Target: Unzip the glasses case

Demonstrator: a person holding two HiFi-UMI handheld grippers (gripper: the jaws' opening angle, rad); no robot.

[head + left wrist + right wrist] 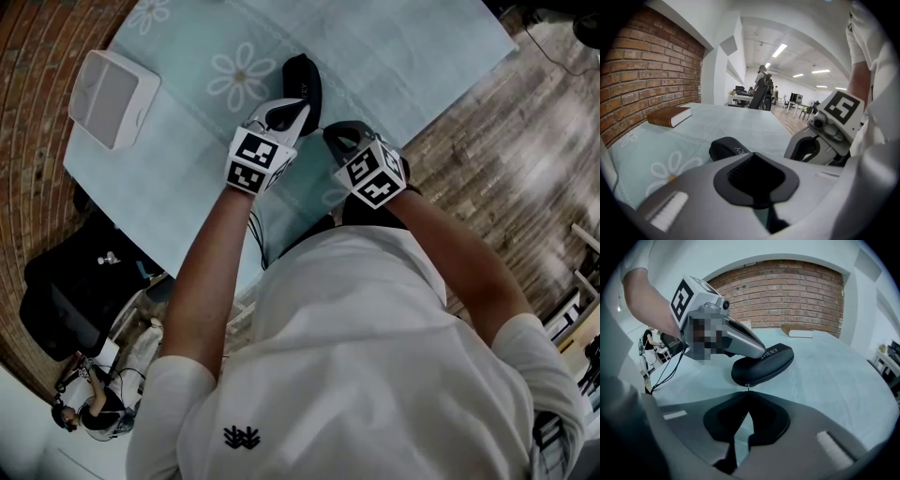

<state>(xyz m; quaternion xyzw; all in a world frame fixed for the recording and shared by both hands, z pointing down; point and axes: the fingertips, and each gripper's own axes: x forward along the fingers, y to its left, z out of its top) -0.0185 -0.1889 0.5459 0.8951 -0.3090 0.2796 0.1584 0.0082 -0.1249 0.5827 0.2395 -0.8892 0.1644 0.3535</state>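
The black glasses case (305, 80) lies on the pale blue flowered cloth (403, 56), and shows in the right gripper view as a dark oval case (764, 364). My left gripper (296, 118) is shut, its tips resting on the top of the case's near end, as the left gripper (740, 341) shows in the right gripper view. Just right of it, my right gripper (339, 141) is shut at the case's near end. There its tips (748, 393) pinch the thin zipper pull (747, 386). The case (726, 147) pokes out beyond my left gripper (751, 158).
A white square box (111, 97) stands on the cloth at the far left. A brown book (670, 116) lies further back by the brick wall. The table's edge runs close behind my grippers, with wooden floor (506, 159) to the right. People stand far off in the room.
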